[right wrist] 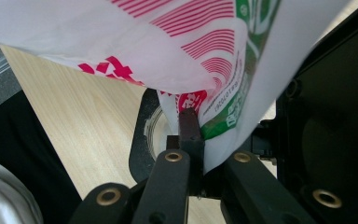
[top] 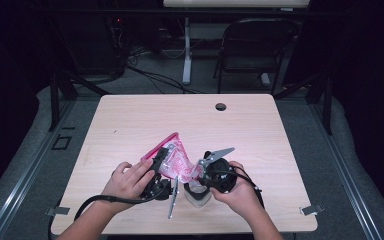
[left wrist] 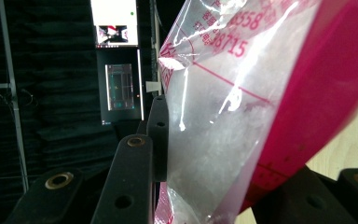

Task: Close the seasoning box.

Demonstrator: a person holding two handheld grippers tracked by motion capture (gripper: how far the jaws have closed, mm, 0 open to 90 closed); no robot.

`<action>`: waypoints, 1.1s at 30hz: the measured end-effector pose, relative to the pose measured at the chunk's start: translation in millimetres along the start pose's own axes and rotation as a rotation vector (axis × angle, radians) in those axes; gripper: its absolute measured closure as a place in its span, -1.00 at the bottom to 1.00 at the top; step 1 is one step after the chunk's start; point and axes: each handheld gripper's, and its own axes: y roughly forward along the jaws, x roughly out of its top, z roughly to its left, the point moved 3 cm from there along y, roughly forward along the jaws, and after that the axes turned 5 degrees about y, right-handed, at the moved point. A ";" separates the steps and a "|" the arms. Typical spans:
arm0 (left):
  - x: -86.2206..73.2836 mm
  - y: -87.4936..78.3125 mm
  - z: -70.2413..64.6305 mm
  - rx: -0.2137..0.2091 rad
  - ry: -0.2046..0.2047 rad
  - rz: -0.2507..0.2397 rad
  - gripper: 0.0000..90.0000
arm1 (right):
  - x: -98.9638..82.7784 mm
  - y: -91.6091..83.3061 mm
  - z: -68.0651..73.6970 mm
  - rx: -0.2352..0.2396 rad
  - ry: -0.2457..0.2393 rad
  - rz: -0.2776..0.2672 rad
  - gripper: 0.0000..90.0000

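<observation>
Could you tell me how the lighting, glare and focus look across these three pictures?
High view: the table is evenly lit, its surroundings nearly black, and the bag is small and soft. Left gripper view: glare streaks the clear plastic and its pink edge blurs. Right gripper view: the bag lies too close, with washed-out white and soft print.

A clear plastic bag (top: 172,159) with a pink zip strip and red printed lettering is held up just above the tabletop (top: 130,120) near its front edge, stretched taut and tilted, the pink strip uppermost at its far-left side, its film crinkled.
</observation>
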 end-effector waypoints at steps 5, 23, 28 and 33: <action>0.5 -0.5 -1.2 -0.007 -0.004 -0.003 0.58 | -0.2 -0.1 0.1 0.000 -0.002 0.004 1.00; 3.3 -4.8 1.7 0.001 0.024 -0.004 0.62 | -1.3 0.0 1.5 -0.005 -0.002 -0.001 1.00; 4.4 -5.2 1.9 0.006 0.027 -0.011 0.64 | -1.7 0.5 0.8 -0.008 -0.004 0.006 1.00; 5.0 -5.4 1.6 0.007 0.029 -0.014 0.65 | -2.5 1.5 -0.1 -0.005 0.001 0.010 1.00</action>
